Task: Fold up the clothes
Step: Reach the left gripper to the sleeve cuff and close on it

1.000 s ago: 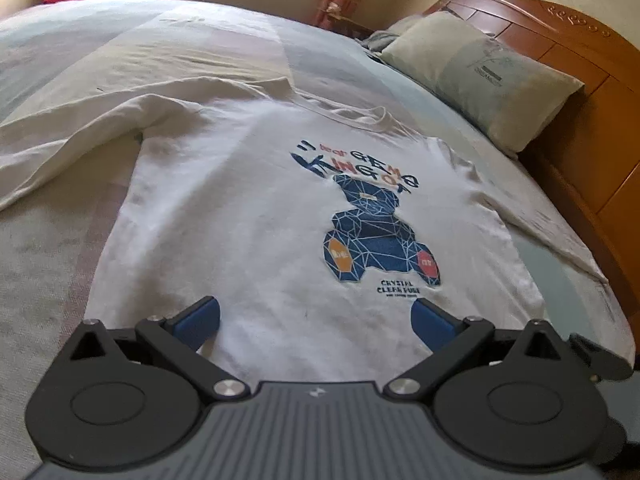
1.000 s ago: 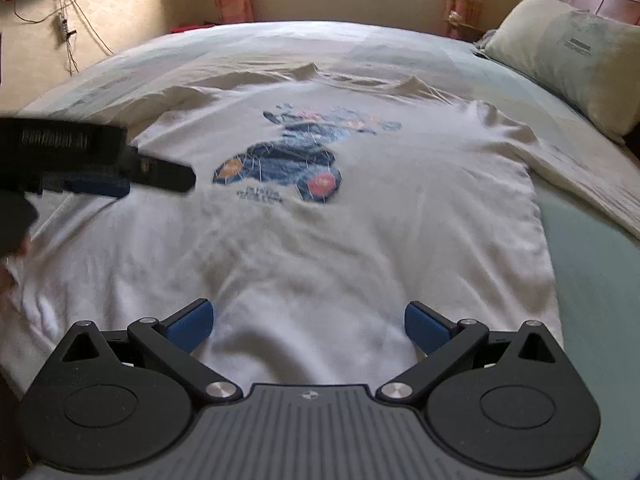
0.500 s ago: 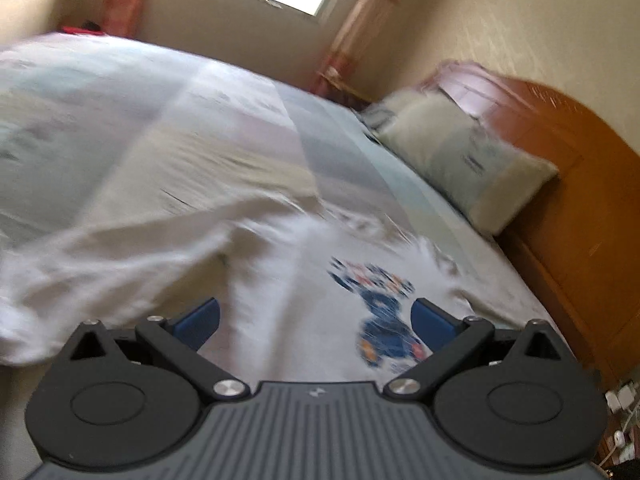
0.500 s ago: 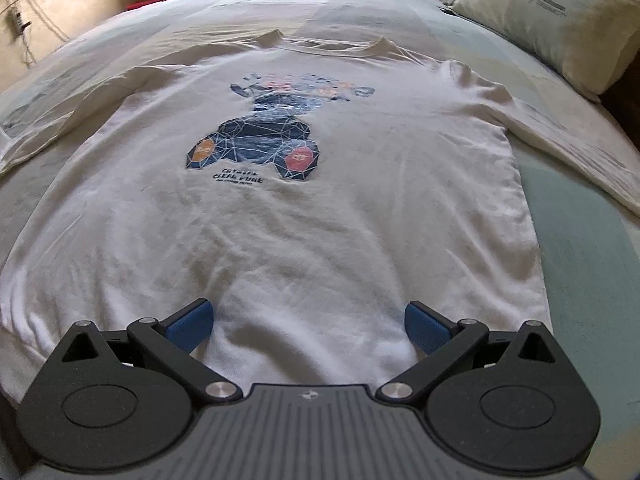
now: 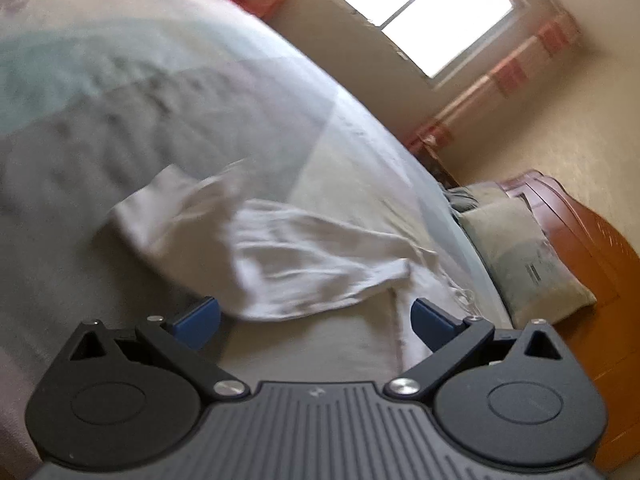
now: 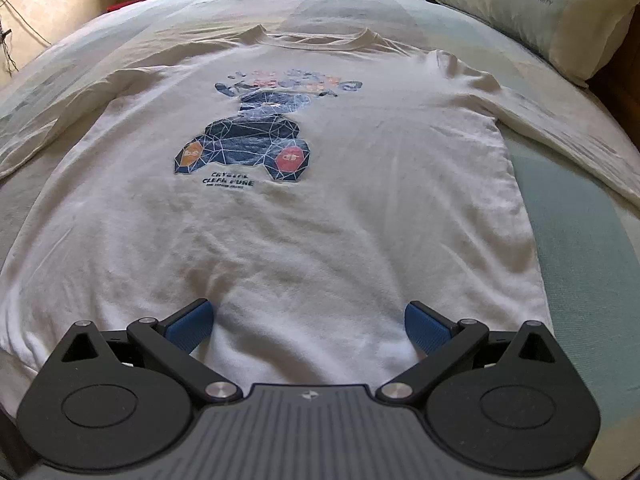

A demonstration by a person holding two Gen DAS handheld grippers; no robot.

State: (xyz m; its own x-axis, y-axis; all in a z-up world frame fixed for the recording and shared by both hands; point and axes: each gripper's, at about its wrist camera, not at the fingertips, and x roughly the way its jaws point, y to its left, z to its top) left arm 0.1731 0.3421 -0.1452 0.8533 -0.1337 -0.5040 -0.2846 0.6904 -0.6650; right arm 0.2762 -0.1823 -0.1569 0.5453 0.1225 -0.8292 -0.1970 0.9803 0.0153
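Nearest in the right wrist view, the right tool (image 6: pixel 306 322) has its blue pads spread wide and empty, low over the near hem of the white long-sleeved shirt (image 6: pixel 320 216). The shirt lies face up and mostly flat on the bed (image 6: pixel 580 232), its bear print (image 6: pixel 248 148) in the middle of the chest, collar at the far end, one sleeve trailing off to the left and the other off to the right toward the pillow (image 6: pixel 552 8).

The left tool (image 5: pixel 314 316) is likewise spread with nothing between its pads, tilted and aimed at the rumpled left sleeve (image 5: pixel 256 252); that view is blurred, so whether it touches the cloth cannot be told.

The step in hand looks like folding the sleeve in. It would go best by pinching the cuff end rather than the bunched middle, lifting only slightly, and laying it straight across the chest while the right tool holds the hem down so the body does not drag or wrinkle.
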